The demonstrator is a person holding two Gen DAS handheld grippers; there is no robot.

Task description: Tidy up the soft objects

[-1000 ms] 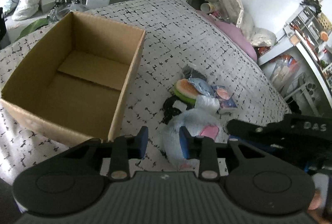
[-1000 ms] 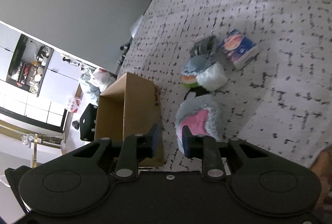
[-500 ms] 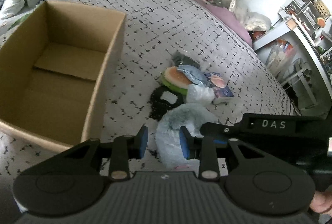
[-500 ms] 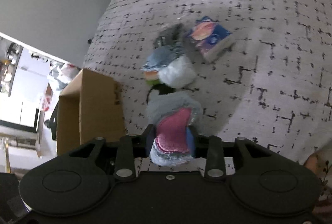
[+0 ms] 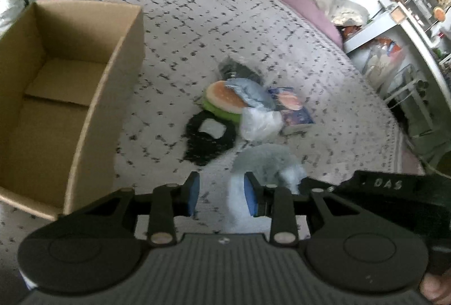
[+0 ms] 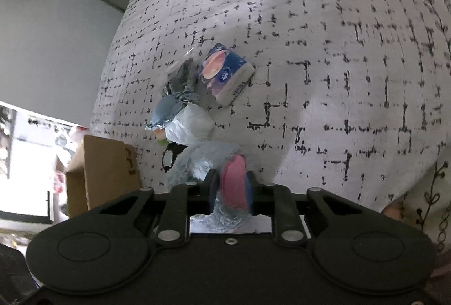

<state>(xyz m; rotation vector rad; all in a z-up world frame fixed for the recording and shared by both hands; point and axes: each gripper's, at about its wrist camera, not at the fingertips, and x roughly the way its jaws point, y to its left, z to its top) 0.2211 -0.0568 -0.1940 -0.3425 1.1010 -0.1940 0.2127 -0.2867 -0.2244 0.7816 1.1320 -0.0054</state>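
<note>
Right claw [image 6: 231,192]: closing, its pads clamped on the fuzzy slipper [image 6: 208,161]; pink inner lining sits squeezed between the two pads, grey fluff bulging out above and below them.
Left claw [image 5: 221,196]: a modest gap between the pads, nothing gripped; the right-hand pad is just beside the slipper's grey fluff, and whether it touches cannot be told.
Slipper place: on the bed [image 6: 338,51], bottom centre of both views, nearest the claws.
Slipper axis: long axis runs from the right claw up and left toward the pile; pink opening faces right in the right wrist view.
Pile: burger toy [image 5: 222,101], white plastic bag [image 5: 260,123], tissue pack [image 5: 293,107] and black scrunchie [image 5: 210,140] crowd together mid-frame, just beyond the slipper.
Cardboard box [image 5: 107,85]: open, at left of the left wrist view, apart from the pile.
</note>
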